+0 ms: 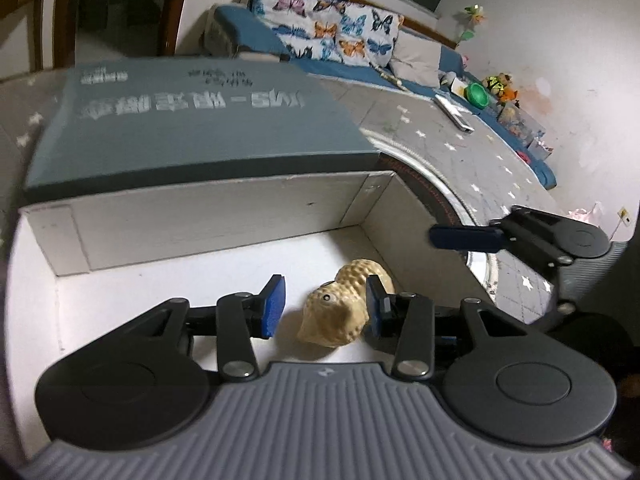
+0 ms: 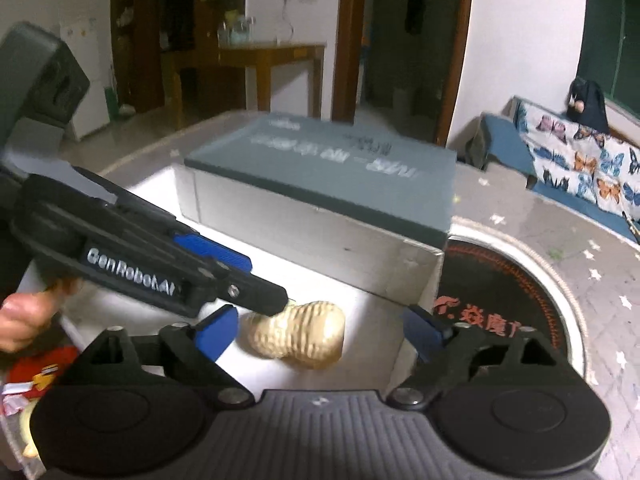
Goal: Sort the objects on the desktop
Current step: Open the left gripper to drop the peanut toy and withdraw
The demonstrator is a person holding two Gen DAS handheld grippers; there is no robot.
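A tan peanut-shaped toy (image 1: 340, 312) (image 2: 300, 334) with a small eye lies on the floor of an open white box (image 1: 208, 216) (image 2: 304, 232), near its right wall. My left gripper (image 1: 324, 308) (image 2: 264, 282) is open and reaches into the box. The toy sits between its blue pads (image 1: 274, 306), against the right one and apart from the left one. My right gripper (image 2: 320, 336) hovers wide open over the box's near right corner, holding nothing. One of its blue fingers (image 1: 464, 237) shows in the left wrist view. A grey-blue lid (image 1: 192, 120) (image 2: 332, 160) rests across the back of the box.
The box stands on a table with a grey star-patterned cloth (image 1: 460, 148). A round black disc with red writing (image 2: 504, 300) lies right of the box. A red packet (image 2: 40, 372) and a hand (image 2: 20, 320) are at the lower left. A remote (image 1: 454, 112) lies farther back.
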